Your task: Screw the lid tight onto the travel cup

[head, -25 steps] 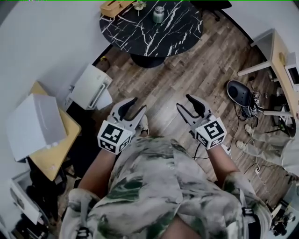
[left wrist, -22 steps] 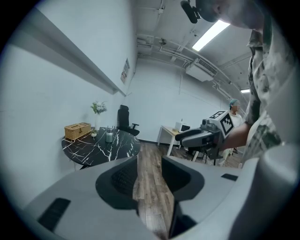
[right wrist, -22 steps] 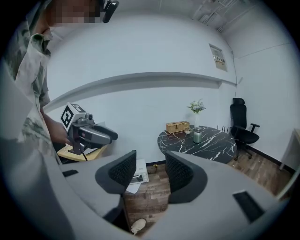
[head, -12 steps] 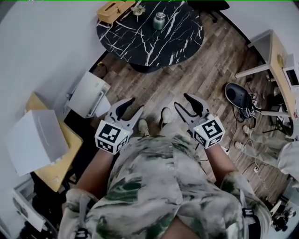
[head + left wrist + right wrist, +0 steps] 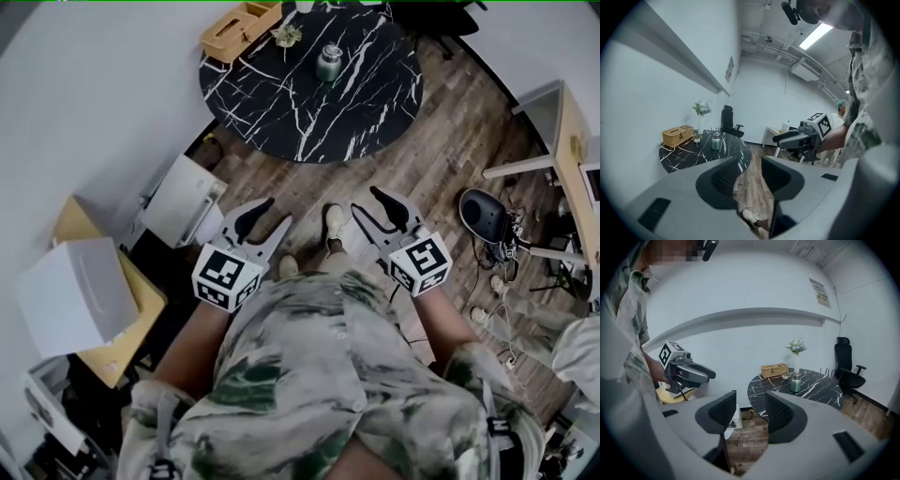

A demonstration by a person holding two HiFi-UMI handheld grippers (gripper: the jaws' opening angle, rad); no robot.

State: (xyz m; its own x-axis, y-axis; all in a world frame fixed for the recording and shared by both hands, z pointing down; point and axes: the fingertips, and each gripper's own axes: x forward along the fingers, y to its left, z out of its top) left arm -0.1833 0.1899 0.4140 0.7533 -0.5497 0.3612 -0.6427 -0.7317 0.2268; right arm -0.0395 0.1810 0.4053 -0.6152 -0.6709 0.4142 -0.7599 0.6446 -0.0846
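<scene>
**Both grippers held forward, jaws apart**

The person holds the left gripper (image 5: 270,214) and the right gripper (image 5: 367,202) level with each other in front of the torso, well apart and tilted slightly downward. Each gripper's jaws stand partly apart and grip nothing. Both forearms reach forward.

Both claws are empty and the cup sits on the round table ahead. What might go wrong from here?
The travel cup stands near a small plant and a wicker box; a wide reach may knock them.
On the smooth table, the cup could spin unless the left claw steadies its body.
</scene>
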